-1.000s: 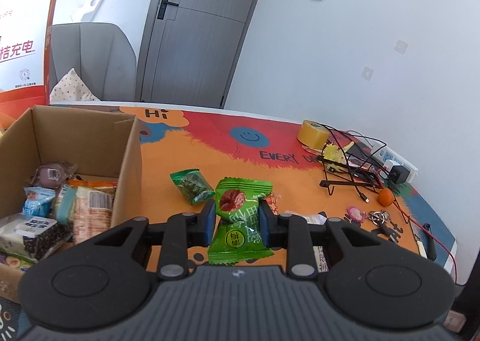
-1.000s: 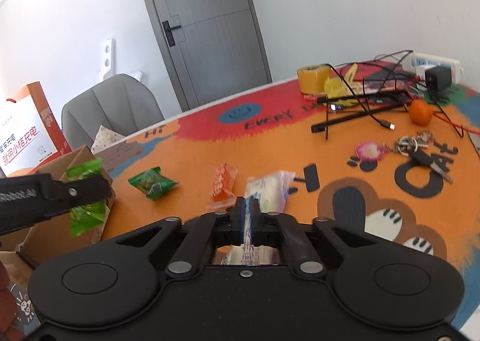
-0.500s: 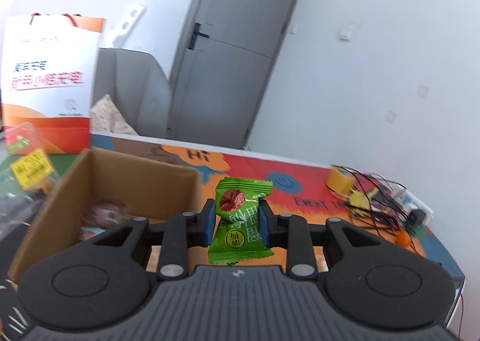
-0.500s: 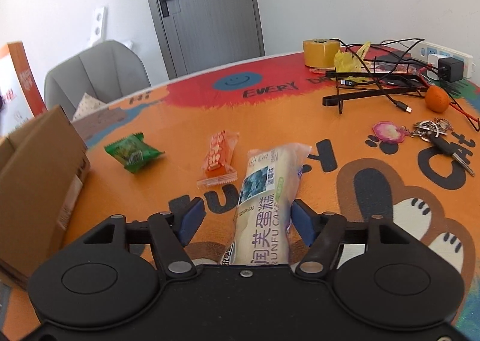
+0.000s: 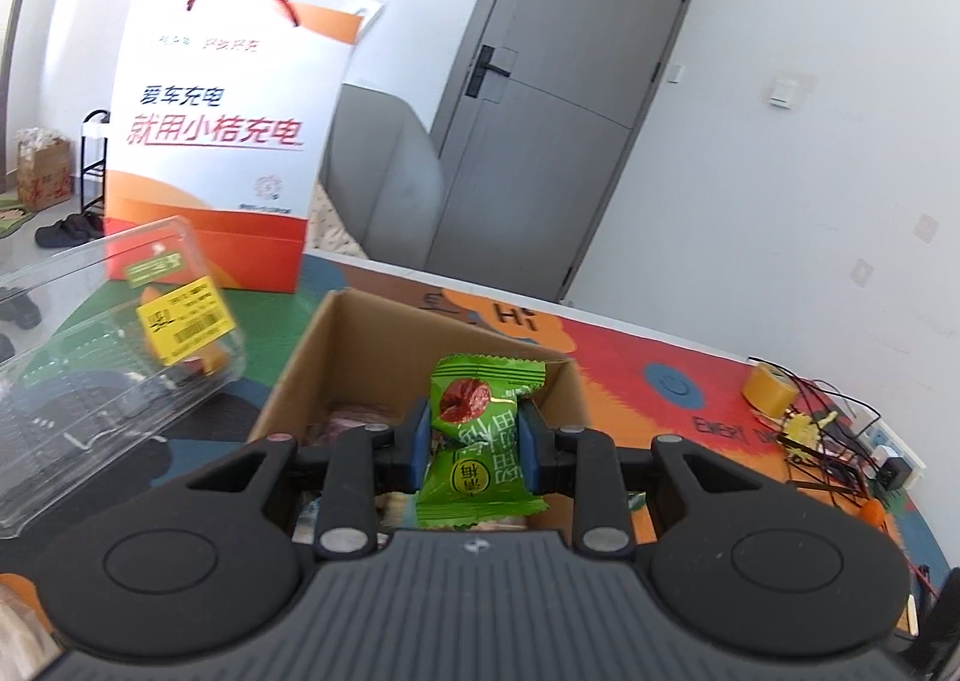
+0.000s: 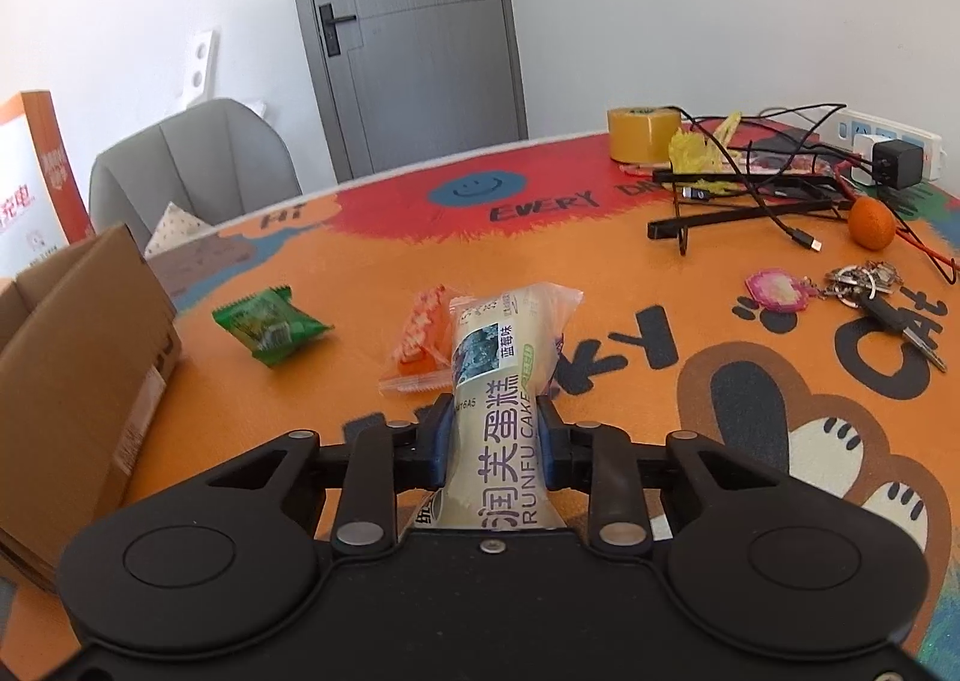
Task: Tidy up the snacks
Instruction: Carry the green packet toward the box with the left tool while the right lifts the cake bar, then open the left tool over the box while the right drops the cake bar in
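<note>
Orange sachet (image 6: 420, 342) touching cake pack (image 6: 504, 375), green packet (image 6: 270, 324) apart.

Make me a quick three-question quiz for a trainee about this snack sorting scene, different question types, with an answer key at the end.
1. True or false: the left hand-held gripper holds a green candy packet in front of the open cardboard box.
2. Multiple choice: which snack is between the pads of the right hand-held gripper? A) an orange wafer packet B) a white cake packet C) a green packet
3. Fill in: two snacks lie loose on the table mat left of the cake, a small green packet and an ______ packet.

Key:
1. True.
2. B: the white cake packet; the jaws are closing on it and its wrapper is pinched.
3. orange
</note>
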A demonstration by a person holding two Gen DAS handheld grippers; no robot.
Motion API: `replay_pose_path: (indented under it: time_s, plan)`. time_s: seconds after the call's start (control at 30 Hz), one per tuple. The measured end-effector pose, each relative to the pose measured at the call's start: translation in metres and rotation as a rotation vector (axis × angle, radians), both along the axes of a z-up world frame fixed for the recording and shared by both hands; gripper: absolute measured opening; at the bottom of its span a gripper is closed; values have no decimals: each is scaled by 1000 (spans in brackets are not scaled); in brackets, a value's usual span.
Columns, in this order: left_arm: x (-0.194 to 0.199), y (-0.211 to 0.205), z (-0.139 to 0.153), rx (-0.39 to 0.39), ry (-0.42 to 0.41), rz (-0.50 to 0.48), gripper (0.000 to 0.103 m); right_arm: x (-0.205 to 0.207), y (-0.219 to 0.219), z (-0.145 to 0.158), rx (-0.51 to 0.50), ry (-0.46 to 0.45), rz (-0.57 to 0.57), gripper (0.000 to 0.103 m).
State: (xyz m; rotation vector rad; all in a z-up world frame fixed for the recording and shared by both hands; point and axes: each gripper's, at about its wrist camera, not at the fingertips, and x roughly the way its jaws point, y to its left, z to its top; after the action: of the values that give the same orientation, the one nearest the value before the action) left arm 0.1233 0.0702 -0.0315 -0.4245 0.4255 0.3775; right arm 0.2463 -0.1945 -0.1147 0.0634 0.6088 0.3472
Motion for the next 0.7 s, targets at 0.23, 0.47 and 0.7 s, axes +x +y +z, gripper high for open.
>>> replay_pose_path:
  time_s: [0.23, 0.47, 0.7]
  plan:
    - [-11, 10, -4, -17, 16, 17, 30, -8, 7, 23, 34, -51, 24, 27]
    - [-30, 26, -1, -31, 3, 76, 33, -22, 24, 52, 78, -109, 91, 27]
    - [-43, 40, 1, -46, -7, 96, 45, -32, 51, 72, 98, -147, 163, 27]
